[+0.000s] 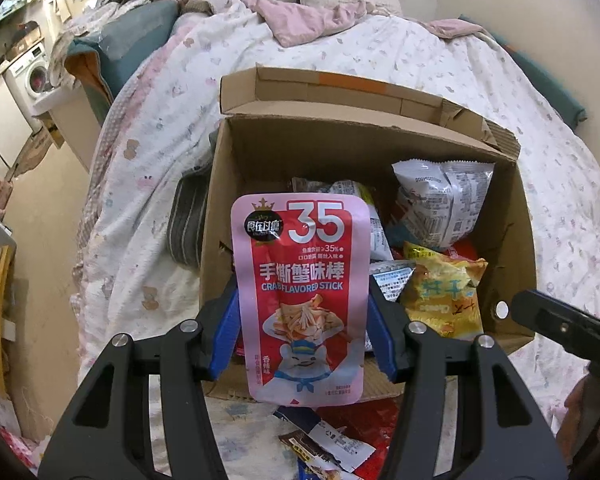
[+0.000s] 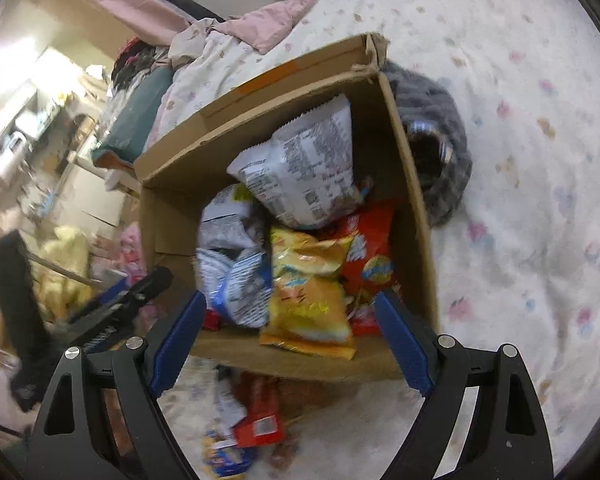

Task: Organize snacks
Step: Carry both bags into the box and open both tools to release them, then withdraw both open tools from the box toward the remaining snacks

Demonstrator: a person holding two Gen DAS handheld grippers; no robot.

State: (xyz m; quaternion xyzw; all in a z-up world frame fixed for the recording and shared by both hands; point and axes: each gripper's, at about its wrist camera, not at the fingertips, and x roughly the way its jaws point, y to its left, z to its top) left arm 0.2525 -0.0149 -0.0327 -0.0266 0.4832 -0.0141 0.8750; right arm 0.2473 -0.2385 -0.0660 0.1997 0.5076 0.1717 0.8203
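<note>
My left gripper clamping a pink-and-red crab stick pouch upright over the cardboard box on the bed, my right gripper hanging wide apart, gripping nothing, above the box's snack bags

The left claw clamps a pink-and-red crab stick pouch upright between its blue pads, in front of an open cardboard box on the bed. Inside the box, at 2 o'clock from the pouch, lies a silver bag; at 3 o'clock, a yellow chip bag. Loose wrappers lie at 6 o'clock (partly hidden). The right claw enters at 3 o'clock.
</note>
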